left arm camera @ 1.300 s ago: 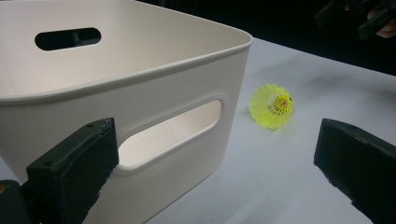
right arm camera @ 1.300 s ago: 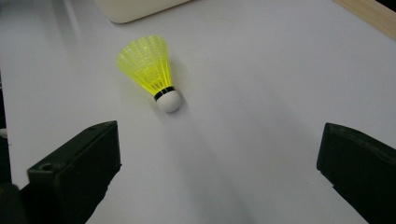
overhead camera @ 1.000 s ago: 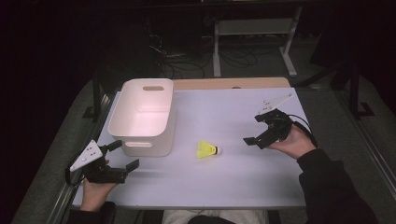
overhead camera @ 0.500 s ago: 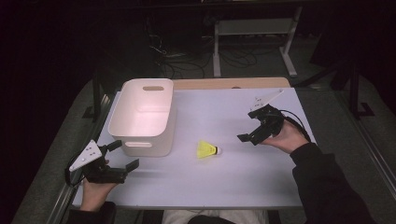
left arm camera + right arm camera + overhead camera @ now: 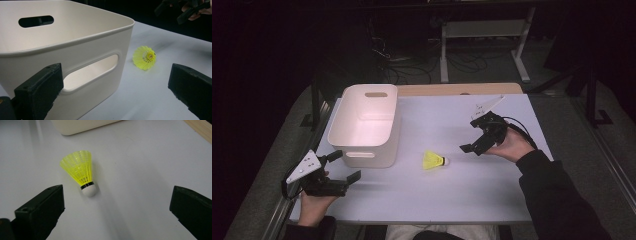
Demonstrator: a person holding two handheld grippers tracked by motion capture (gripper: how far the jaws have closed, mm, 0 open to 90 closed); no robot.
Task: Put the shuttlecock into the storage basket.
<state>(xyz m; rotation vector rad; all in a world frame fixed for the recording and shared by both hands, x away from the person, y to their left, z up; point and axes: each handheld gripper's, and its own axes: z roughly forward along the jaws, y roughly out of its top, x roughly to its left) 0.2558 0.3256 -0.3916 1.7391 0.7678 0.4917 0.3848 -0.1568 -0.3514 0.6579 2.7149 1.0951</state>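
Two tools spread, empty | shuttlecock (image 5: 80,172) on its side | bin (image 5: 75,37) floor probably hidden

The left gripper (image 5: 117,92) holds its jaws wide apart, nothing between them. A white bin (image 5: 82,42) stands close ahead, handle slot facing the camera. A yellow shuttlecock (image 5: 145,57) lies on the table (image 5: 175,47) just beside it.

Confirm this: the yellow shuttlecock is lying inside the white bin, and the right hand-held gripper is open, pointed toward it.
Not quite. The yellow shuttlecock lies on the table beside the white bin, not inside it, as the high view shows. The rest holds: the right hand-held gripper is open and pointed toward it.
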